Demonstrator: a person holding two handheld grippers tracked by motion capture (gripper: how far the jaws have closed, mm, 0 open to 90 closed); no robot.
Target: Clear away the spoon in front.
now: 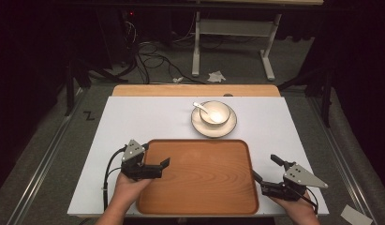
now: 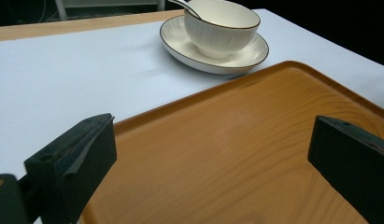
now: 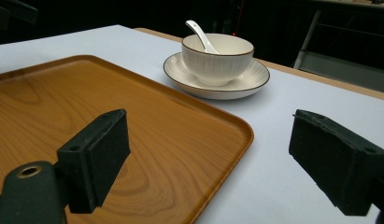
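Note:
A wooden tray [image 1: 199,176] lies empty at the near middle of the white table [image 1: 143,117]. Just beyond its far edge a white bowl [image 1: 214,112] with a white spoon [image 1: 200,107] in it stands on a saucer [image 1: 227,127]. My left gripper [image 1: 156,154] is open at the tray's left rim, one jaw over the tray [image 2: 236,154] and one over the table. My right gripper [image 1: 265,168] is open at the right rim, straddling the tray [image 3: 63,102] edge. Nothing sits between either pair of jaws. The bowl [image 3: 217,58] and the spoon [image 3: 199,35] lie ahead in the right gripper view.
A wooden strip [image 1: 195,90] borders the table's far edge. Beyond it are floor cables [image 1: 152,58] and a white desk frame [image 1: 232,33]. A scrap of paper [image 1: 355,215] lies on the floor at the near right. Bare white table flanks the tray on both sides.

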